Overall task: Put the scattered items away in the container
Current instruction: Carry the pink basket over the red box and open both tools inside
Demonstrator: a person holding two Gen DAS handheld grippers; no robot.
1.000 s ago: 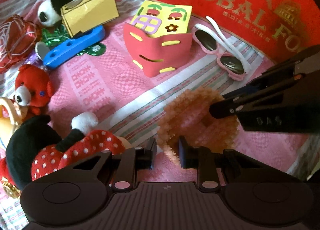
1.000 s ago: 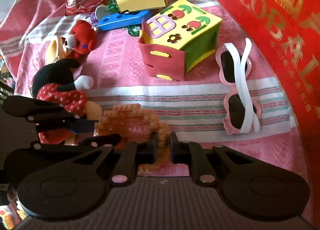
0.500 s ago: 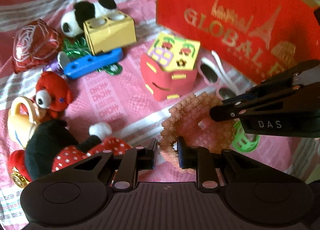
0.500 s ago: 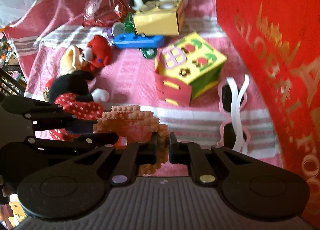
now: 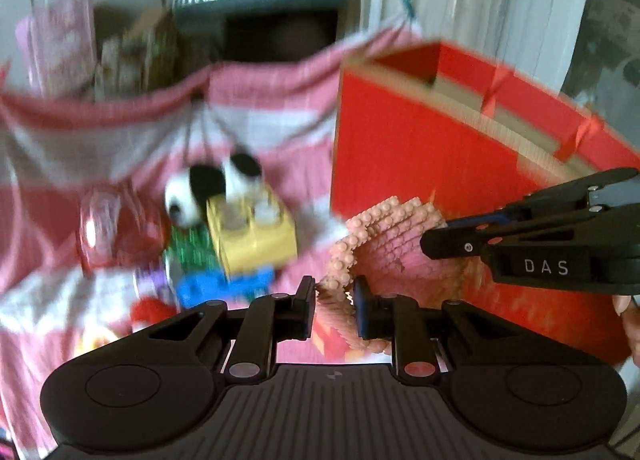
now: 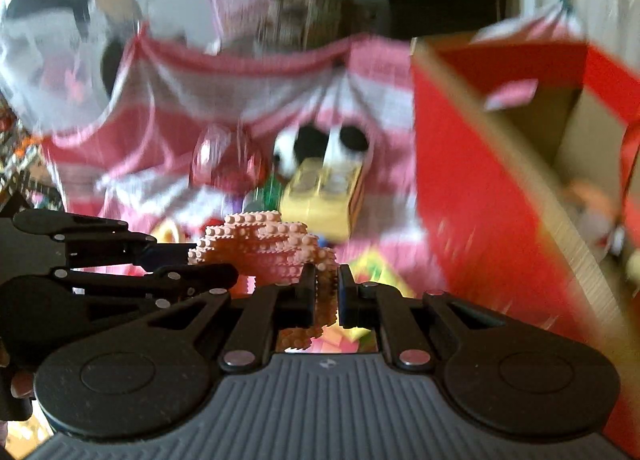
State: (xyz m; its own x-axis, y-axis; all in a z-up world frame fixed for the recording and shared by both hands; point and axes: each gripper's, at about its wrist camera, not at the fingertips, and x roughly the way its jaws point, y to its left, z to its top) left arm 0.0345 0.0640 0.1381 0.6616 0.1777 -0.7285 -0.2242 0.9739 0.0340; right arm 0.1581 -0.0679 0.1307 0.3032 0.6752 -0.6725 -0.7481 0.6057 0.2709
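Both grippers hold one pink studded brick model, lifted well above the pink cloth. My left gripper is shut on its near rim. My right gripper is shut on its other edge, and the model also shows in the right wrist view. The right gripper reaches in from the right in the left wrist view. The red cardboard box stands just right of the model, open at the top, with brown inner walls. Both views are blurred by motion.
On the cloth lie a panda plush, a yellow block, a blue piece, a clear red wrapper and a red plush. Something orange lies inside the box. Furniture stands beyond the cloth's far edge.
Both grippers have lifted the pink brick model high off the cloth and tilted up. The box's open top has come into view; the sunglasses and house toy have dropped out of view.
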